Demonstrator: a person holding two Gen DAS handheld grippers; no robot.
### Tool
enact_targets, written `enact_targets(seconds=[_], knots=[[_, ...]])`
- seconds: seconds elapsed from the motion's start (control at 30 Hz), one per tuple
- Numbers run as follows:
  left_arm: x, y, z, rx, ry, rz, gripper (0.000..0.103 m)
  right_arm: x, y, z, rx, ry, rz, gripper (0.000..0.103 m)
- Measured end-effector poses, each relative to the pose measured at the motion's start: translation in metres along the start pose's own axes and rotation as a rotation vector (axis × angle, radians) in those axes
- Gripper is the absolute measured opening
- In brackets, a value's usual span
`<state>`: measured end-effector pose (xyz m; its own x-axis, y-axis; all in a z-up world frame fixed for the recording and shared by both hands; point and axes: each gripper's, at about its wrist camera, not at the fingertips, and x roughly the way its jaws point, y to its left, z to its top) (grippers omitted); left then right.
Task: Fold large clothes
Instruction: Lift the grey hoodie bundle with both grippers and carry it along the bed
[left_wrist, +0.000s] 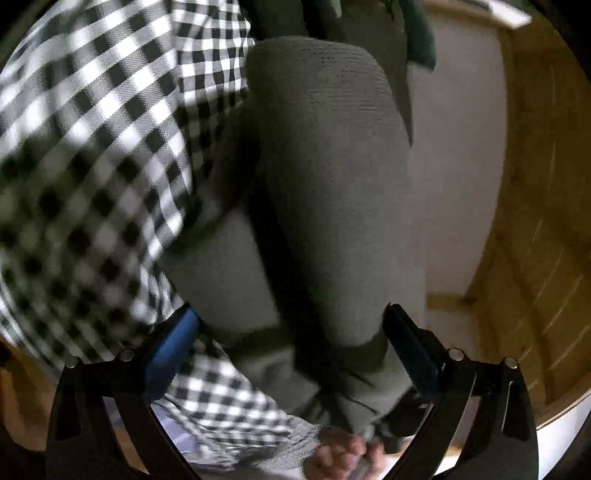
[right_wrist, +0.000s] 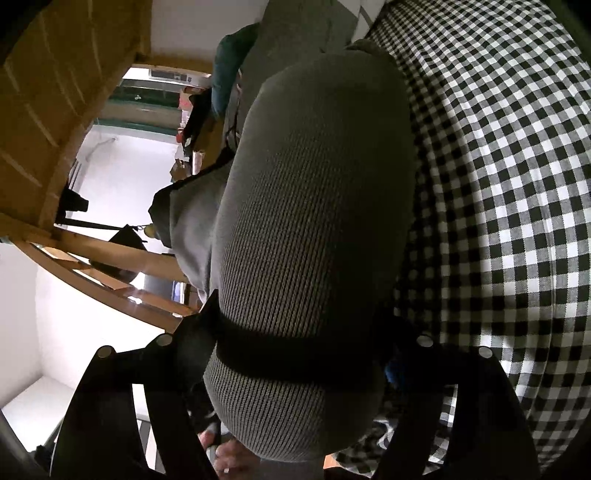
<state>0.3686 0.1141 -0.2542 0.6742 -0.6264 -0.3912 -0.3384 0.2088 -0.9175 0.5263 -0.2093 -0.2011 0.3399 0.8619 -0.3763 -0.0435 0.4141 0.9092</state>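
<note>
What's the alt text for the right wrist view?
A grey ribbed garment, bunched into a thick roll, fills the frame and sits between the fingers of the right gripper. A black-and-white checked cloth covers the surface on the right, and wooden furniture and a white wall show on the left.

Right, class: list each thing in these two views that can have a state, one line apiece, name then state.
grey knitted garment: bunched into a thick roll, lying between both grippers' fingers.
left gripper: open, fingers either side of the garment; view blurred.
right gripper: wide, garment filling the gap; pad contact unclear.
checked cloth: spread flat beneath.
</note>
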Motion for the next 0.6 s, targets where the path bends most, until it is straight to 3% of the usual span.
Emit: enact_targets(seconds=[0.27, 0.3, 0.37, 0.47, 0.53, 0.6], knots=[[0.026, -0.025, 0.018, 0.078, 0.059, 0.057, 0.097, 0.001, -0.002, -0.003, -0.002, 0.004, 0.001, 0.075], [0.014, -0.032, 0.030, 0.088, 0.066, 0.067, 0.094, 0.000, -0.002, -0.004, -0.006, 0.005, 0.001, 0.075], [0.011, -0.052, 0.034, 0.138, 0.056, 0.095, 0.077, -0.002, 0.005, -0.005, -0.031, 0.005, 0.008, 0.073], [-0.004, -0.089, 0.034, 0.251, 0.016, 0.055, 0.072, -0.016, 0.013, -0.011, -0.020, -0.036, 0.142, 0.070], [-0.001, -0.100, 0.038, 0.253, 0.045, 0.026, 0.072, -0.025, 0.015, -0.014, -0.025, -0.056, 0.192, 0.069], [0.020, -0.095, 0.046, 0.234, 0.106, 0.098, 0.083, -0.022, 0.009, -0.011, -0.023, -0.017, 0.136, 0.072]])
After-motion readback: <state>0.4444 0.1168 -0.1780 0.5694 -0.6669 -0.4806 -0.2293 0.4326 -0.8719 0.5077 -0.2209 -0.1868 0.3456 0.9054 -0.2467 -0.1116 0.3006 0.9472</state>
